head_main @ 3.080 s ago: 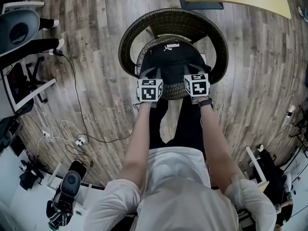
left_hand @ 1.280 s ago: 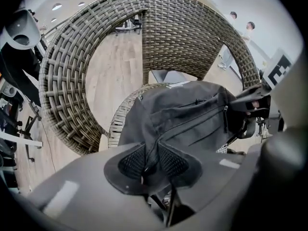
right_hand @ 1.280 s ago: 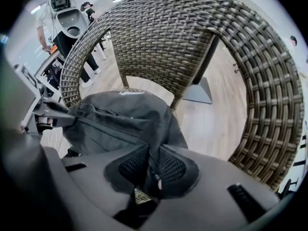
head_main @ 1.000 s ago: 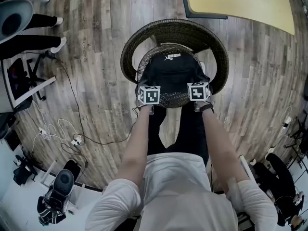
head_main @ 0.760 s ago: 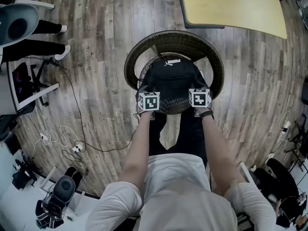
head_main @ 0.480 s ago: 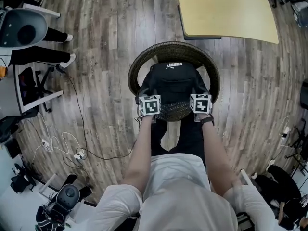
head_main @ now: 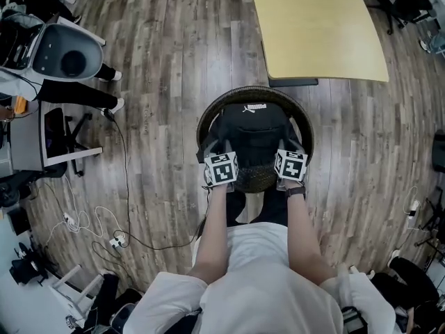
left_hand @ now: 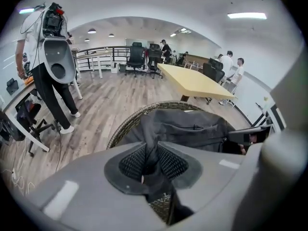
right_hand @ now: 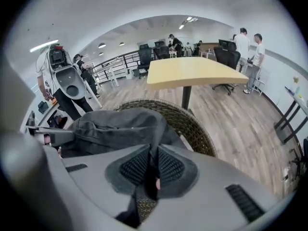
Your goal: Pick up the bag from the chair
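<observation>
A black backpack [head_main: 254,127] sits in a round wicker chair [head_main: 204,125], logo end away from me. My left gripper [head_main: 217,150] is shut on a fold of the backpack's fabric at its near left corner. My right gripper [head_main: 292,148] pinches the near right corner the same way, its jaws having just closed a little tighter. In the left gripper view the dark cloth runs up from the pads [left_hand: 166,161] to the backpack [left_hand: 187,129], above the wicker rim [left_hand: 122,129]. The right gripper view shows the same: backpack [right_hand: 120,126], chair rim [right_hand: 192,124].
A yellow table [head_main: 316,26] stands just beyond the chair. At the left stands a person carrying grey equipment [head_main: 66,54], beside a white frame [head_main: 59,141]. Cables [head_main: 115,239] lie on the wooden floor at the lower left. My own legs are close against the chair's near side.
Both grippers have risen with the backpack's near corners still pinched. The head view has risen too, so the chair looks smaller and more of the table shows.
</observation>
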Demonstrator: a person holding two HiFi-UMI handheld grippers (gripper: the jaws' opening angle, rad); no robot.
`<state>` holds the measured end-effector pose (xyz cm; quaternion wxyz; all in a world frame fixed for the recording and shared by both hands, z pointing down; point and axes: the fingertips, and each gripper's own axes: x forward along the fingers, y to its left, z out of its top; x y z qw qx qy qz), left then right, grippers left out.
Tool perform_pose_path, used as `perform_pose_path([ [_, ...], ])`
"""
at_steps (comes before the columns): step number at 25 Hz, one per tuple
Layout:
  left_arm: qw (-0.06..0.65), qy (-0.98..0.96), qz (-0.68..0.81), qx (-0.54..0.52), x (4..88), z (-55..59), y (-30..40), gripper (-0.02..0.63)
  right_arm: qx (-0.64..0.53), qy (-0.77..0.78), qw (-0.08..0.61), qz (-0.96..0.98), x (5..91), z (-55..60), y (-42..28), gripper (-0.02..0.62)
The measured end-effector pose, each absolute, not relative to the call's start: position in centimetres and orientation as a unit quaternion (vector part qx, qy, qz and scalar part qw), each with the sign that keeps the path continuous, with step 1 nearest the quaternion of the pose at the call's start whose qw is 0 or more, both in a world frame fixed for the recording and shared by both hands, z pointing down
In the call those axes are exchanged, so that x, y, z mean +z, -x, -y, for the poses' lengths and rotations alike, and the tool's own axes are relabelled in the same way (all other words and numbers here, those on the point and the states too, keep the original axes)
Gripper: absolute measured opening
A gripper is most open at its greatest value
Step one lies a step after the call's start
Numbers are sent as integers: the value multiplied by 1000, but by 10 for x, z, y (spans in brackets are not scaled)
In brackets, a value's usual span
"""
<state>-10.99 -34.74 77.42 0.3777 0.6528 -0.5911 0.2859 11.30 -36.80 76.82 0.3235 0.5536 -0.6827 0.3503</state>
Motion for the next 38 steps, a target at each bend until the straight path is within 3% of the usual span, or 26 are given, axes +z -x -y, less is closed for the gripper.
perform_pose_path([
  [38, 130, -768, 619, 102, 445, 461, 96, 77, 149, -642, 84, 748, 426, 438, -124, 46],
])
